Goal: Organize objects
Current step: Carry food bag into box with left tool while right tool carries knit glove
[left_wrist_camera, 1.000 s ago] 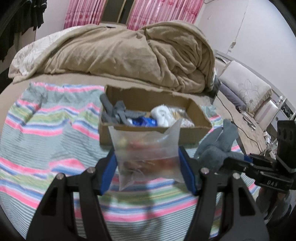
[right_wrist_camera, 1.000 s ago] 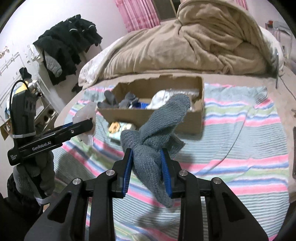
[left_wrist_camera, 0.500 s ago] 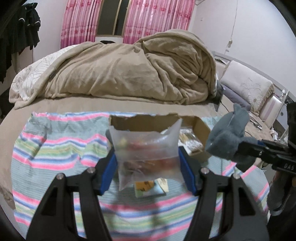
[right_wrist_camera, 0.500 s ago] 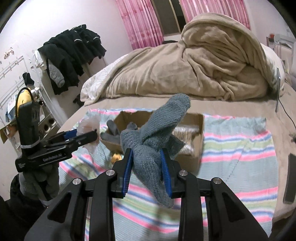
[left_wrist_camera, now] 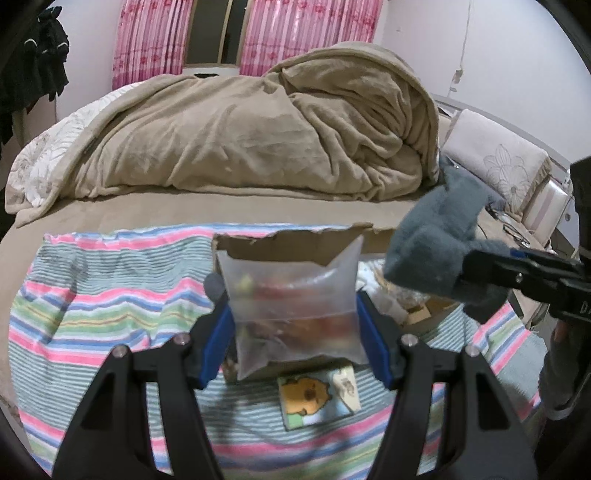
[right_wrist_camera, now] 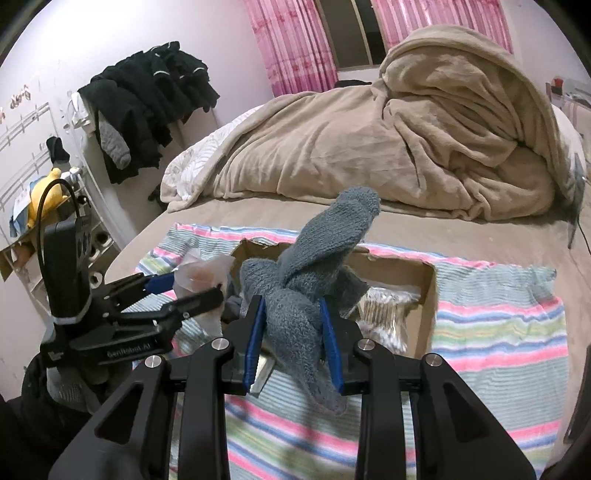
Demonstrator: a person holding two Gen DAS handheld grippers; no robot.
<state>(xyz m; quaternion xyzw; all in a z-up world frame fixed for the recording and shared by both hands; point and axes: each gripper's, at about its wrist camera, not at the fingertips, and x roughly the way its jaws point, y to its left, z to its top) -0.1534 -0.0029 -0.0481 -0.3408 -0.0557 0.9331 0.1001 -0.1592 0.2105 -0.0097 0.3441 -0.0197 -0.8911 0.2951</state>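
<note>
Two items were held above the cardboard box point(left_wrist_camera: 295, 243) on the bed: a plastic bag point(left_wrist_camera: 295, 306) clamped in the left tool point(left_wrist_camera: 295, 343), grey socks point(right_wrist_camera: 299, 295) in the right tool point(right_wrist_camera: 293, 343); neither was yet sorted.

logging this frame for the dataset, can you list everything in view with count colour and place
clear plastic bag of small items: 1, translucent with red and yellow contents, held between the left gripper's pads
fuzzy sock bundle: 1, grey-blue, clamped in the right gripper
cardboard box: 1, brown, open, on the striped cloth
flat cartoon packet: 1, yellow and green print, on the cloth before the box
striped cloth: 1, pink, green and blue, spread on the bed
plush blanket: 1, beige, heaped at the far end
curtains: 2, pink, behind the bed
hanging clothes: several, black, on a left wall rack
left gripper: 1, black with blue pads
right gripper: 1, black with blue pads
</note>
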